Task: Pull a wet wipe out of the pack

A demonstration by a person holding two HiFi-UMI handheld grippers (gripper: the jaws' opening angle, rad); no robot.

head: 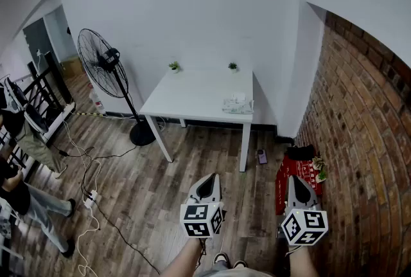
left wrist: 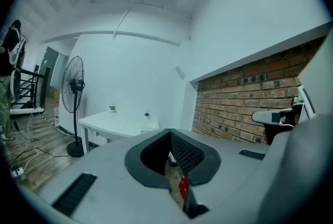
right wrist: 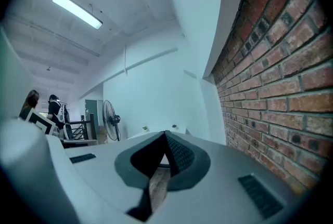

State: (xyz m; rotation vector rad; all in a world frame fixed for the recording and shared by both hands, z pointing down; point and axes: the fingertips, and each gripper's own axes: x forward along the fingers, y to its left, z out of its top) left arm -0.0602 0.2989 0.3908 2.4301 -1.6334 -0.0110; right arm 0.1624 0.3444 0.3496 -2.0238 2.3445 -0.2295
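Note:
The wet wipe pack (head: 238, 105) lies near the right front corner of a white table (head: 192, 99), far ahead of me across the wooden floor. Both grippers are held low and close to my body, well short of the table. My left gripper (head: 209, 179) points toward the table with its jaws together and nothing between them. My right gripper (head: 297, 180) is beside it, also shut and empty. In the left gripper view the table (left wrist: 112, 121) shows small beyond the closed tips of the left gripper (left wrist: 169, 132). The right gripper (right wrist: 165, 134) faces along the brick wall.
A standing fan (head: 103, 67) is left of the table, and two small potted plants (head: 174, 66) sit at its back edge. A brick wall (head: 359, 115) runs along the right, with a red mat (head: 298, 173) at its foot. Cables and a power strip (head: 90, 195) lie at left near people (head: 26, 134).

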